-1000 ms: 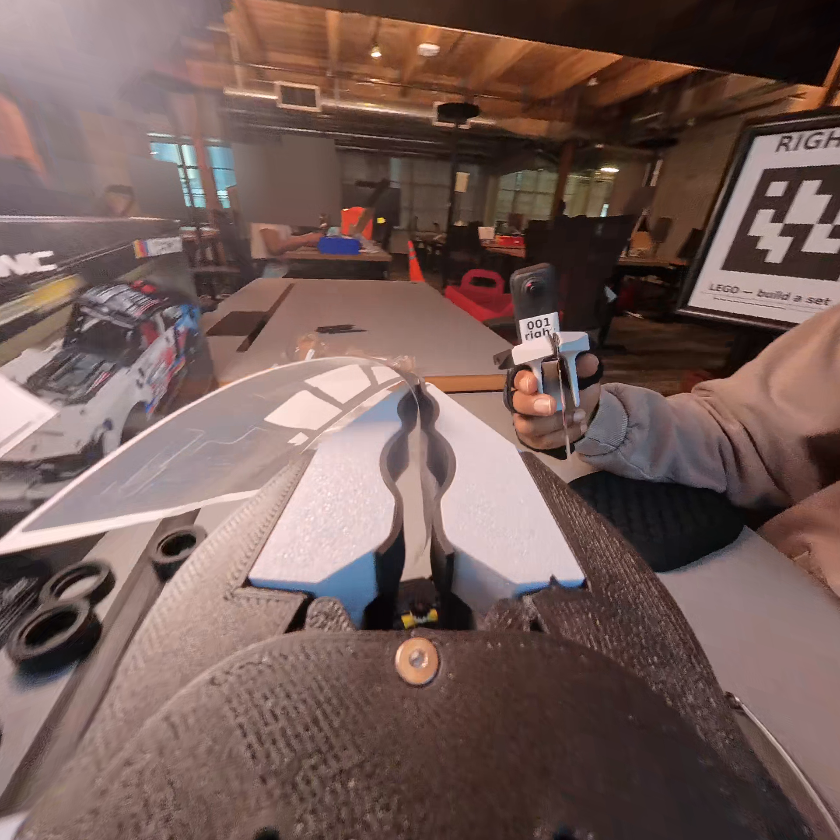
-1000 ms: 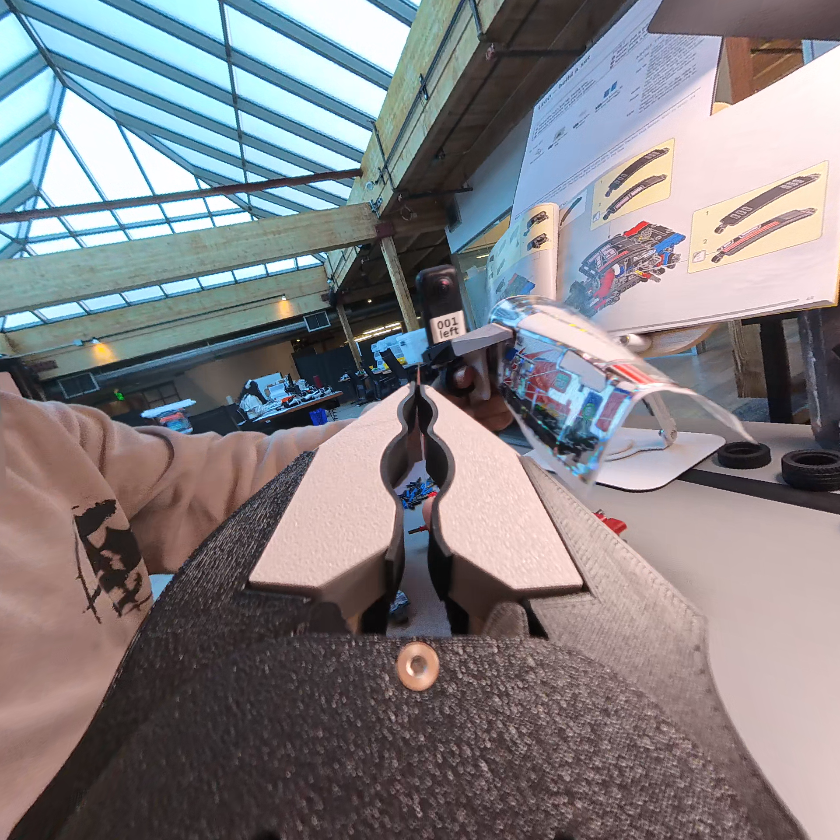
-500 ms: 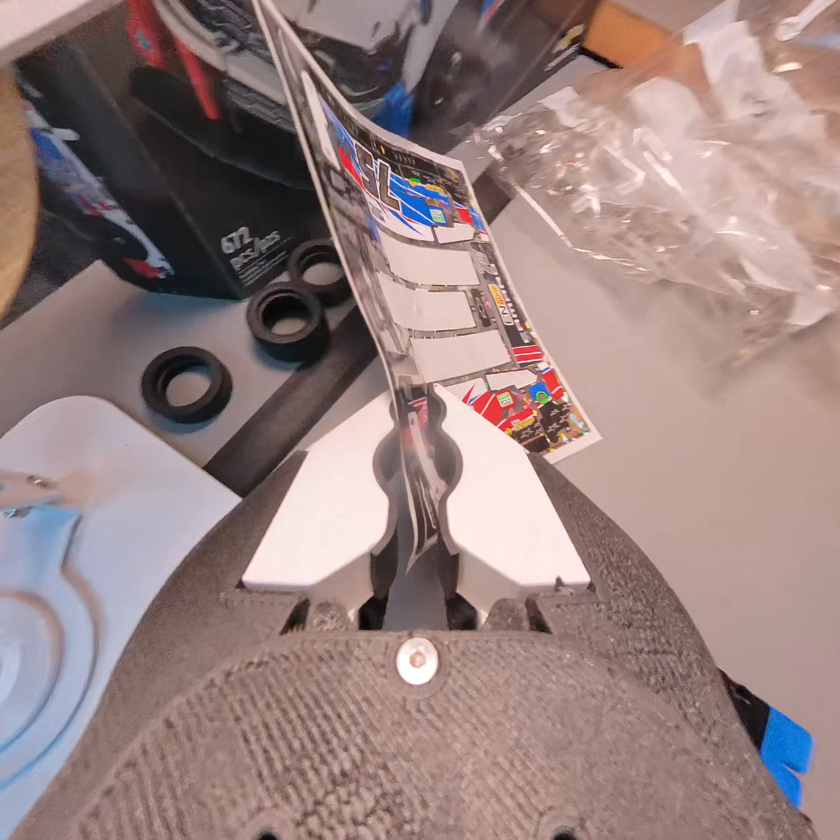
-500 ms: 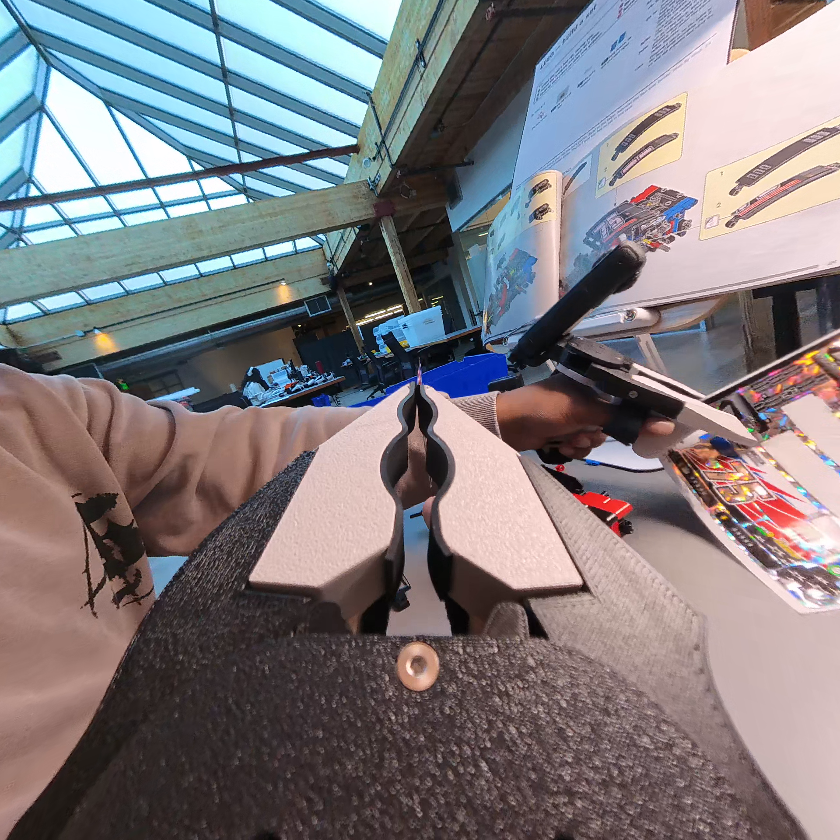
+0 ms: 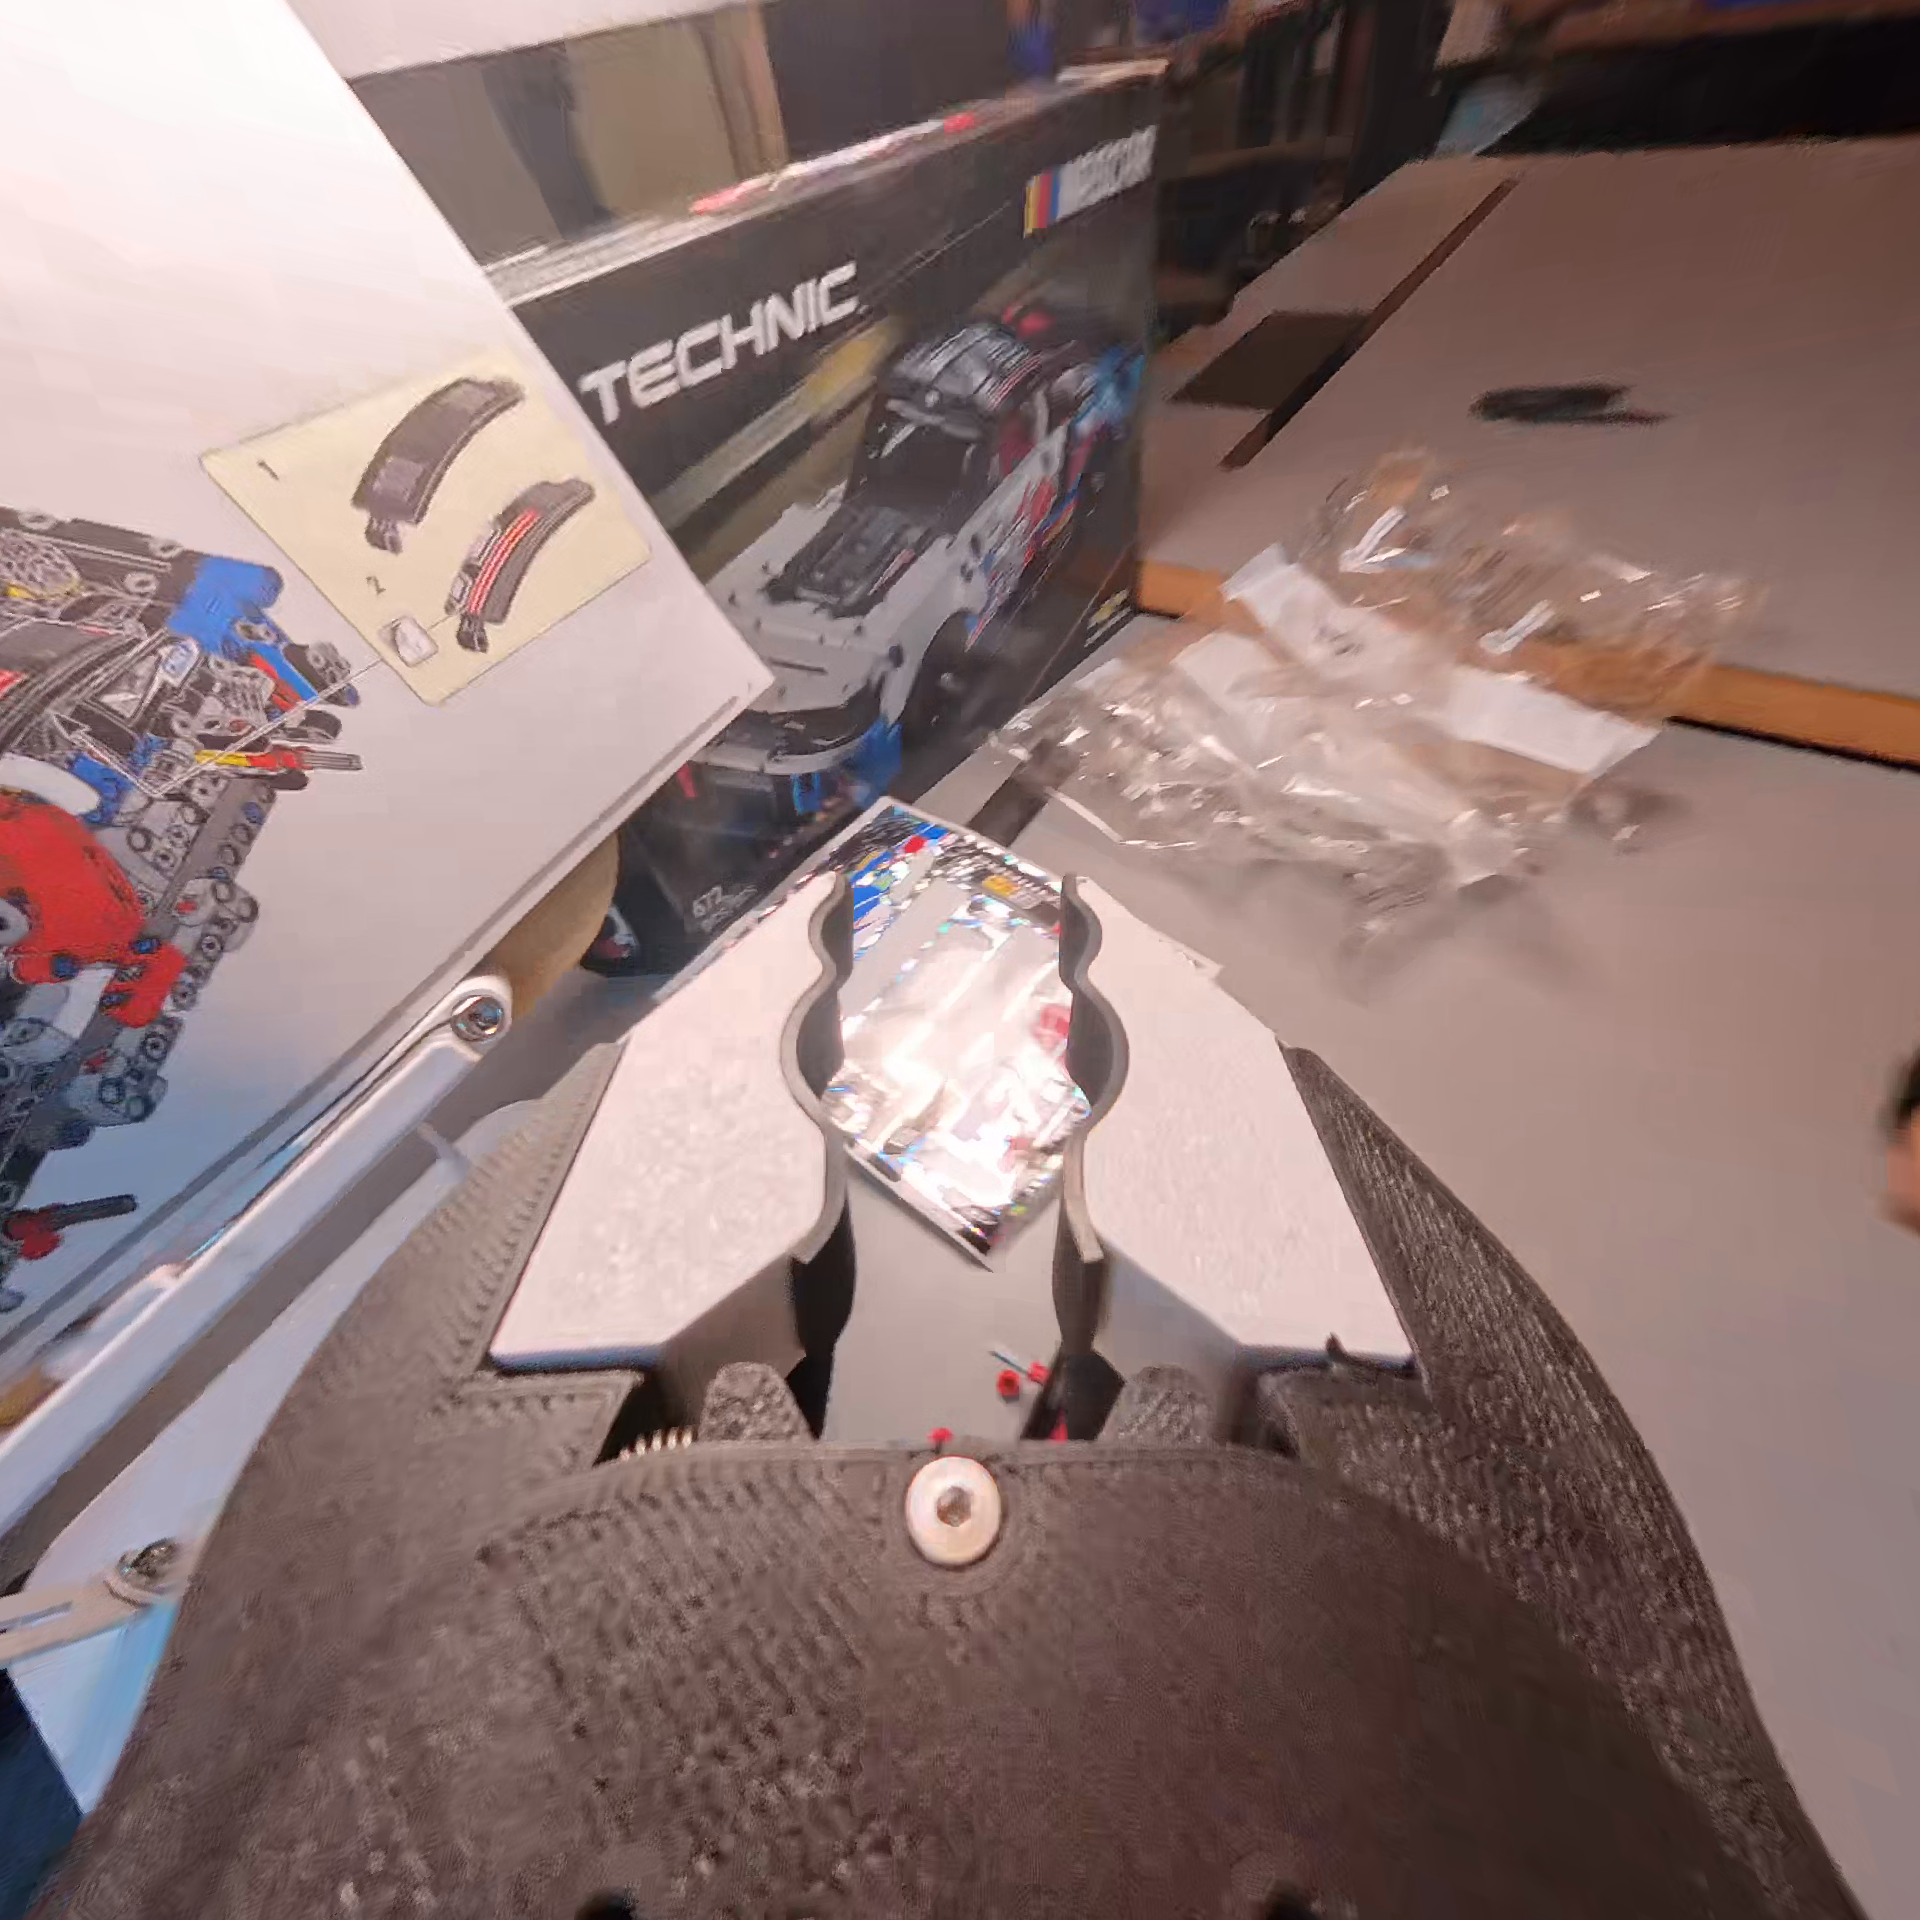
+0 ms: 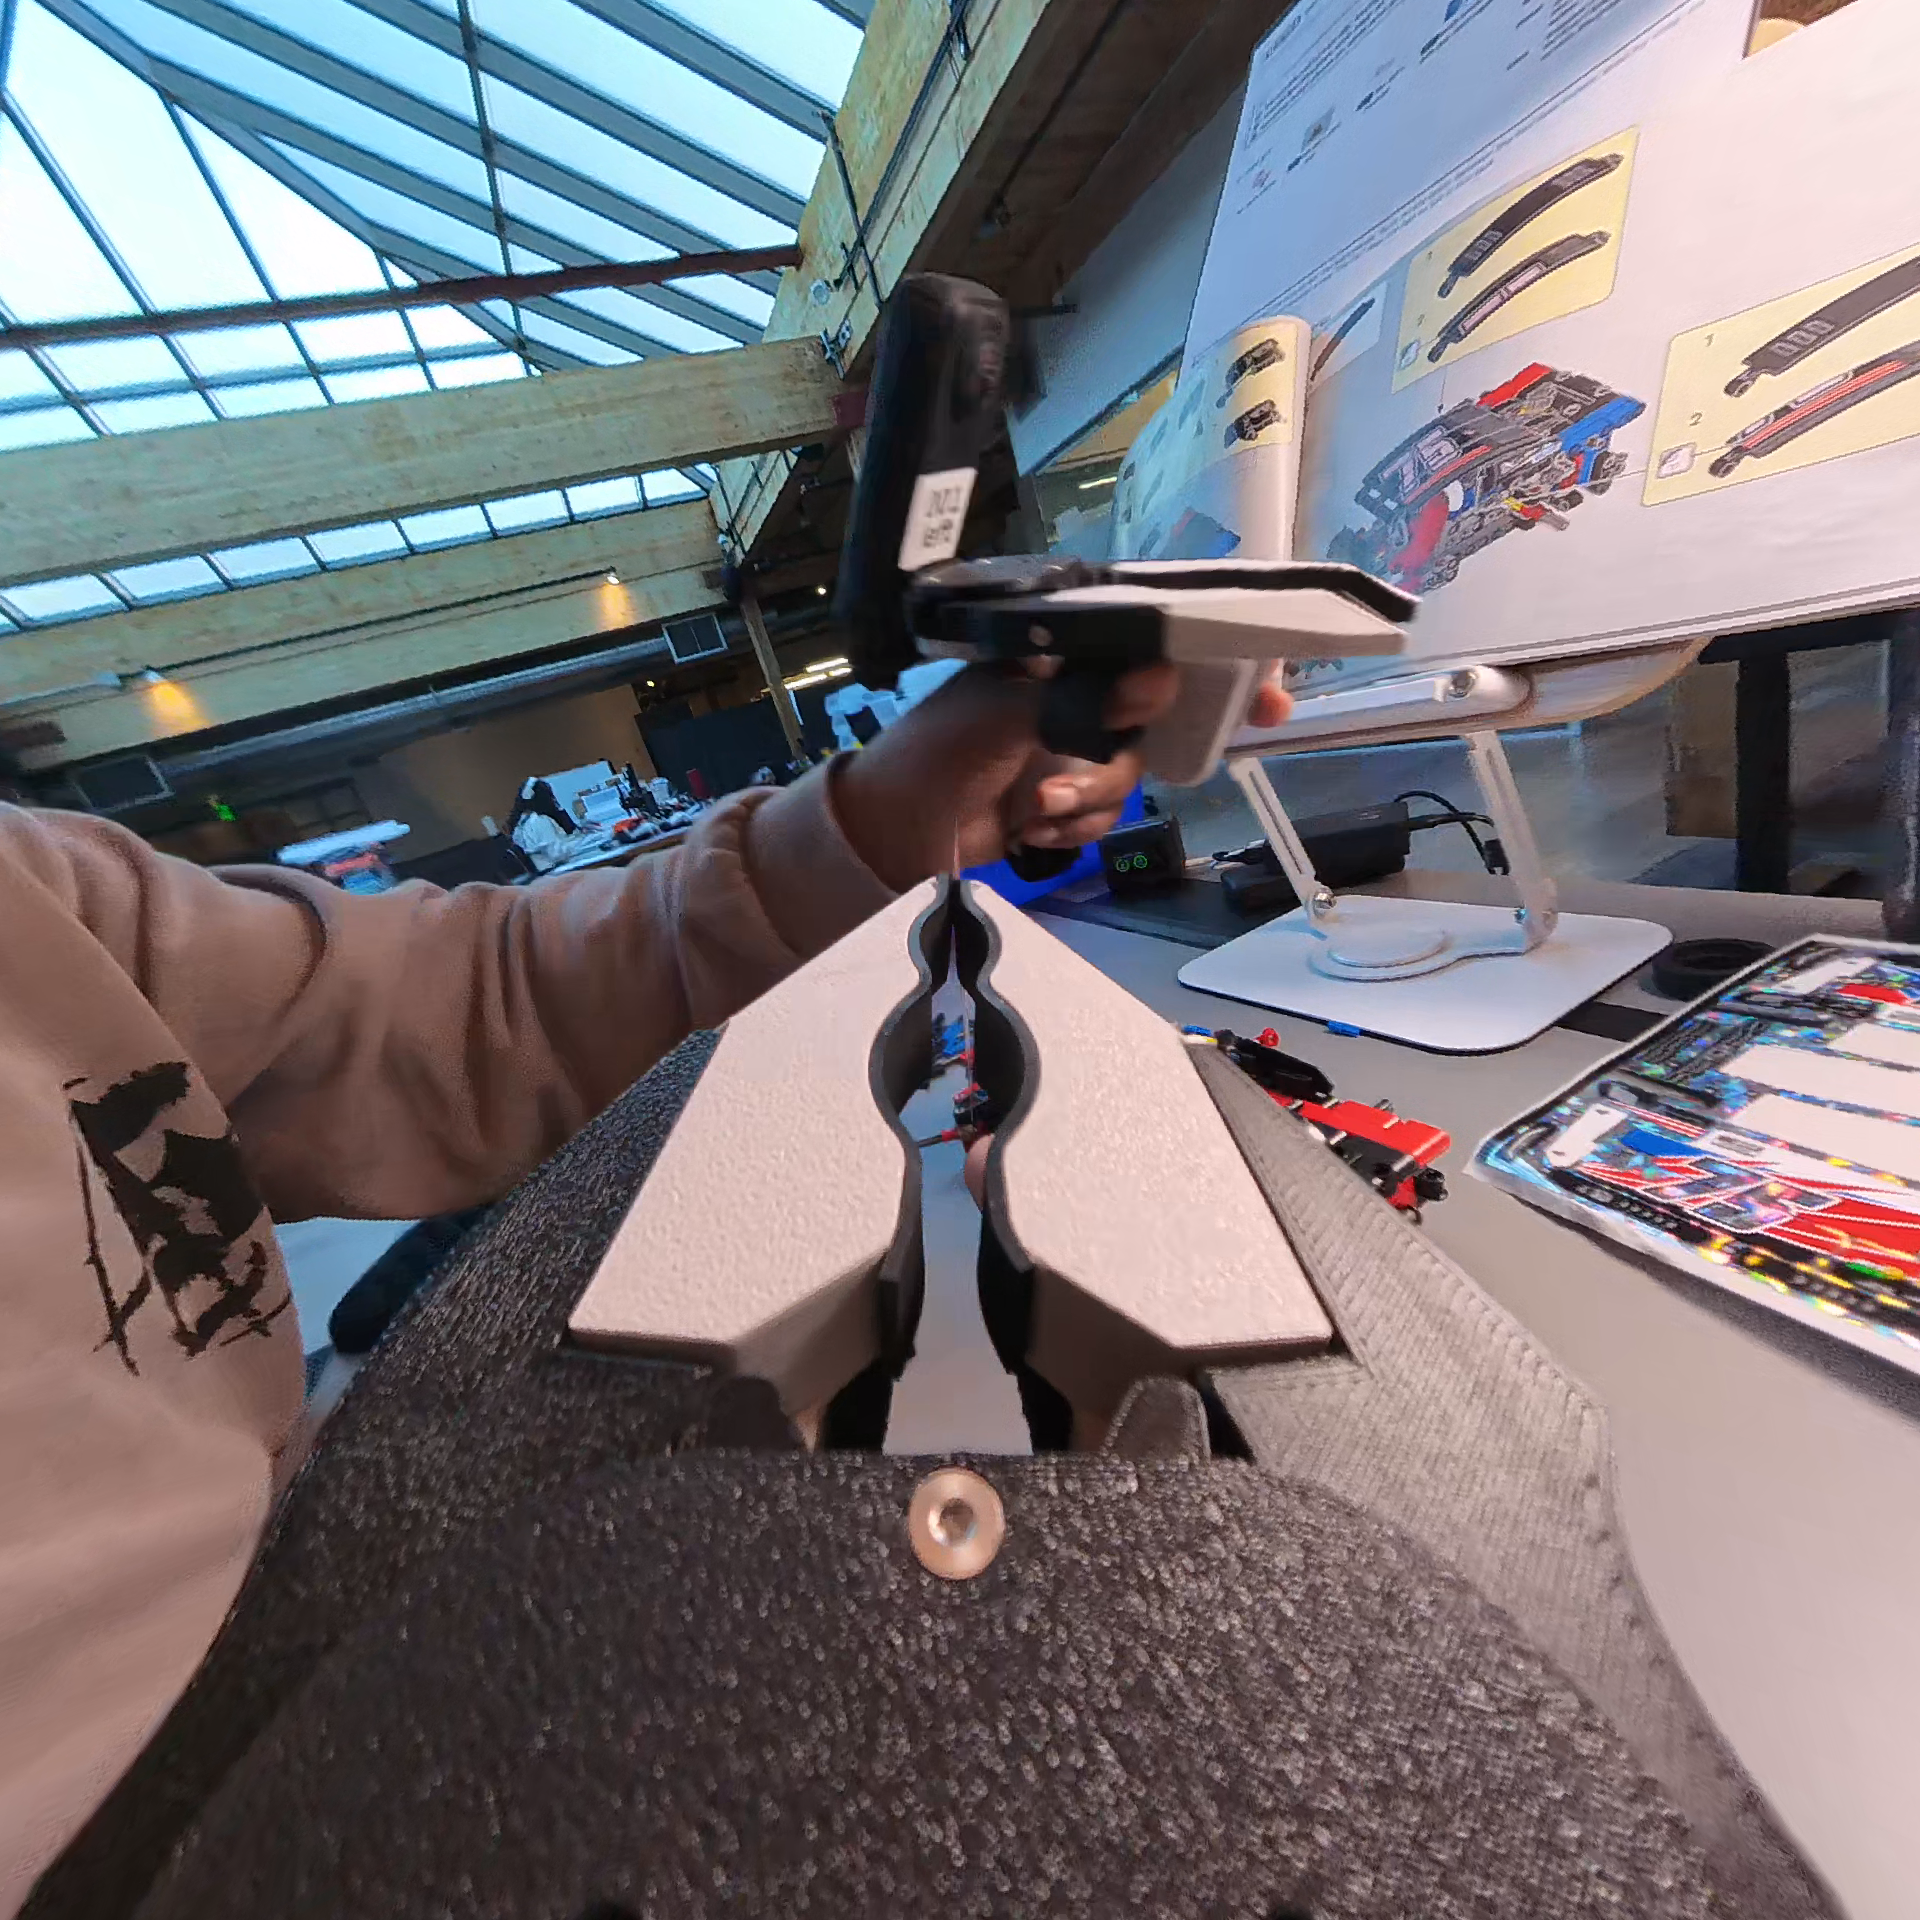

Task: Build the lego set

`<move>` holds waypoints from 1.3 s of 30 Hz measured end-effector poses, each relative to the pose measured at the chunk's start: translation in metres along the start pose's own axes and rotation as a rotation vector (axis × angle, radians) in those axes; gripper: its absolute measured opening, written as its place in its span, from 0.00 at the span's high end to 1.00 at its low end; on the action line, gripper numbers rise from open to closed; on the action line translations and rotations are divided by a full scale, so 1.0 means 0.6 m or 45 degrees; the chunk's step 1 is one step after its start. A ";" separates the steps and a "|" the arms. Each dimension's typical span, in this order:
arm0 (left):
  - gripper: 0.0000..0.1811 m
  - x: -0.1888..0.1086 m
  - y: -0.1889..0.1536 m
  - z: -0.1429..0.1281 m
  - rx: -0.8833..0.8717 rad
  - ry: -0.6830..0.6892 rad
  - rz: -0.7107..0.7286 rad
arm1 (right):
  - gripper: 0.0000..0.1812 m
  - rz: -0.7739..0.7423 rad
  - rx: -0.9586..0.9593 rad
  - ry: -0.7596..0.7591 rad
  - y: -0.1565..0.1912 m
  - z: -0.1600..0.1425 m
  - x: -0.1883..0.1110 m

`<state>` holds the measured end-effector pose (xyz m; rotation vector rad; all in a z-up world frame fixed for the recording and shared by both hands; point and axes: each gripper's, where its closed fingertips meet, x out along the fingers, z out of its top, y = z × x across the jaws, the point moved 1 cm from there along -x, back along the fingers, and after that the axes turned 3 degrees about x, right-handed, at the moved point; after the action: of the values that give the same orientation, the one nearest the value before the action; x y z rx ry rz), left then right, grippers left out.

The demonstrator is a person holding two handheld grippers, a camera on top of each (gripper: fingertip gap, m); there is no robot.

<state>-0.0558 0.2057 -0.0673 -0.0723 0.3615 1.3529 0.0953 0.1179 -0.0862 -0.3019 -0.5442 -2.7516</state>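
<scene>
My left gripper [image 5: 951, 888] is open and empty, held just above the shiny sticker sheet [image 5: 956, 1049], which lies flat on the grey table. The sheet also shows at the right in the right wrist view [image 6: 1745, 1143], where the left gripper [image 6: 1351, 608] is raised in a hand in front of the instruction booklet [image 6: 1558, 364]. My right gripper [image 6: 954, 894] is shut on a thin sticker [image 6: 954, 847], seen edge-on and sticking out past the tips. A red and black lego assembly [image 6: 1361, 1127] lies on the table between the right gripper and the sheet.
The open booklet [image 5: 260, 520] rests on a white stand [image 6: 1423, 966]. The black lego box [image 5: 883, 416] stands behind the sheet. Empty clear plastic bags [image 5: 1403, 748] lie to the right. A black tyre [image 6: 1704, 961] sits by the stand. Small red pieces [image 5: 1013, 1377] lie under the left gripper. About 20 cm separates my left fingertips from my right.
My left gripper swung the sticker sheet down to the table, opened and let it go; the sheet now lies flat. My right gripper has stayed shut and almost still.
</scene>
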 end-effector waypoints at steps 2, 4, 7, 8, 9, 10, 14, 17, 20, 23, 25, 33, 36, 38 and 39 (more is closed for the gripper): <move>0.81 -0.064 -0.044 0.015 -0.100 -0.061 -0.155 | 1.00 -0.052 -0.108 0.031 0.004 -0.008 0.009; 0.85 -0.128 -0.086 0.010 -0.210 -0.118 -0.288 | 1.00 -0.115 -0.249 0.061 0.009 -0.016 0.018; 0.92 -0.202 -0.150 -0.031 -0.434 -0.151 -0.471 | 1.00 -0.257 -0.527 0.084 0.014 -0.026 0.033; 0.92 -0.218 -0.169 -0.050 -0.527 -0.151 -0.522 | 1.00 -0.301 -0.628 0.092 0.018 -0.030 0.039; 0.91 -0.230 -0.185 -0.068 -0.631 -0.156 -0.565 | 1.00 -0.335 -0.745 0.109 0.024 -0.036 0.047; 0.90 -0.241 -0.199 -0.082 -0.748 -0.176 -0.603 | 1.00 -0.365 -0.883 0.131 0.032 -0.043 0.055; 0.86 -0.264 -0.213 -0.115 -1.164 -0.314 -0.667 | 1.00 -0.446 -1.497 0.189 0.076 -0.076 0.089; 0.86 -0.272 -0.205 -0.129 -1.249 -0.386 -0.651 | 1.00 -0.457 -1.867 0.214 0.104 -0.101 0.106; 0.89 -0.282 -0.208 -0.130 -1.282 -0.407 -0.676 | 1.00 -0.433 -2.040 0.250 0.114 -0.128 0.115; 0.90 -0.285 -0.211 -0.139 -1.264 -0.383 -0.646 | 1.00 -0.426 -2.126 0.259 0.118 -0.141 0.121; 0.92 -0.287 -0.213 -0.144 -1.271 -0.380 -0.643 | 1.00 -0.430 -2.154 0.261 0.118 -0.146 0.124; 0.98 -0.284 -0.205 -0.159 -1.254 -0.360 -0.584 | 1.00 -0.400 -2.191 0.286 0.118 -0.163 0.129; 1.00 -0.282 -0.205 -0.161 -1.217 -0.348 -0.577 | 1.00 -0.395 -2.191 0.293 0.118 -0.165 0.129; 1.00 -0.281 -0.205 -0.162 -1.180 -0.338 -0.568 | 1.00 -0.392 -2.184 0.302 0.117 -0.167 0.128; 1.00 -0.281 -0.205 -0.162 -1.159 -0.333 -0.563 | 1.00 -0.395 -2.182 0.305 0.116 -0.168 0.128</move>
<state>0.0131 -0.0051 -0.1286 -0.6828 -0.4910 0.9747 0.0338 -0.0039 -0.1337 -0.2010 2.0109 -2.6322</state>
